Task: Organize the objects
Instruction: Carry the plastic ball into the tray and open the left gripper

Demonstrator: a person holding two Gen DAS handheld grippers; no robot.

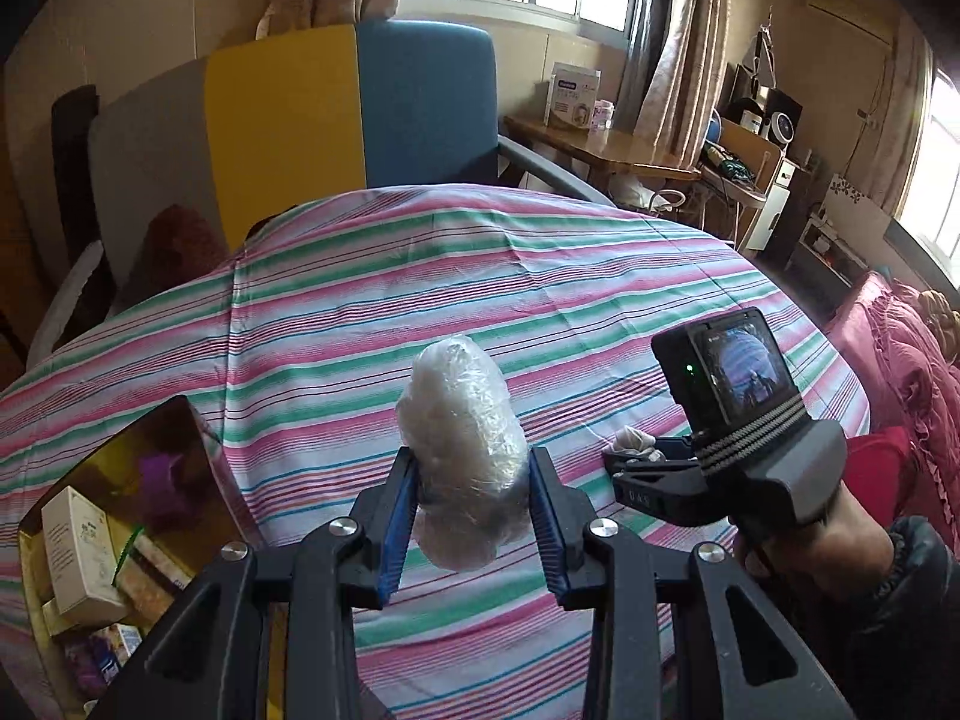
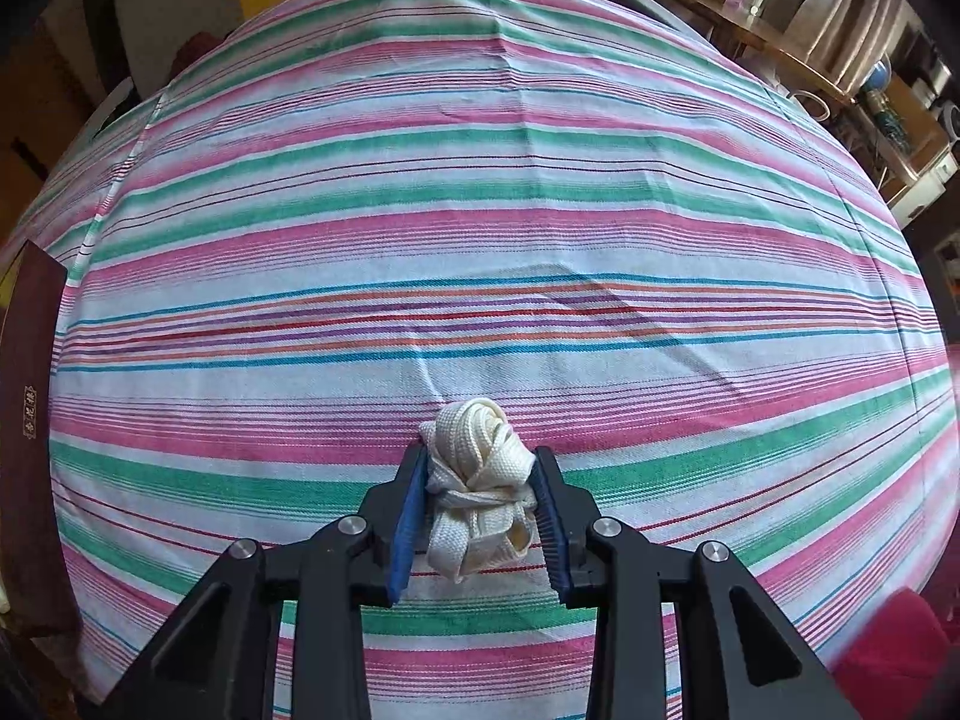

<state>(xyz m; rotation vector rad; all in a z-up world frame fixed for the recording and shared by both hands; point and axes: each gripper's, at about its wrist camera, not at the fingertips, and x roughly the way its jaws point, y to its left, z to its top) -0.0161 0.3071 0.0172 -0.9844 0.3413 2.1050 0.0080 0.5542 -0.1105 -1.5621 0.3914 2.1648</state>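
My left gripper (image 1: 471, 468) is shut on a white bundle wrapped in clear plastic film (image 1: 459, 444), held above the striped tablecloth (image 1: 540, 276). In the left wrist view my right gripper (image 1: 639, 450) sits low over the cloth to the right, a hand on its handle, with a bit of cream webbing (image 1: 633, 441) between its fingers. In the right wrist view that gripper (image 2: 480, 474) is shut on a knotted bundle of cream woven strap (image 2: 477, 480), close to the tablecloth (image 2: 480, 240).
An open box (image 1: 108, 540) at the lower left holds small cartons and packets; its dark lid edge (image 2: 30, 420) shows at the left of the right wrist view. A multicoloured chair back (image 1: 300, 102) stands behind the table. A red cushion (image 1: 876, 468) lies right.
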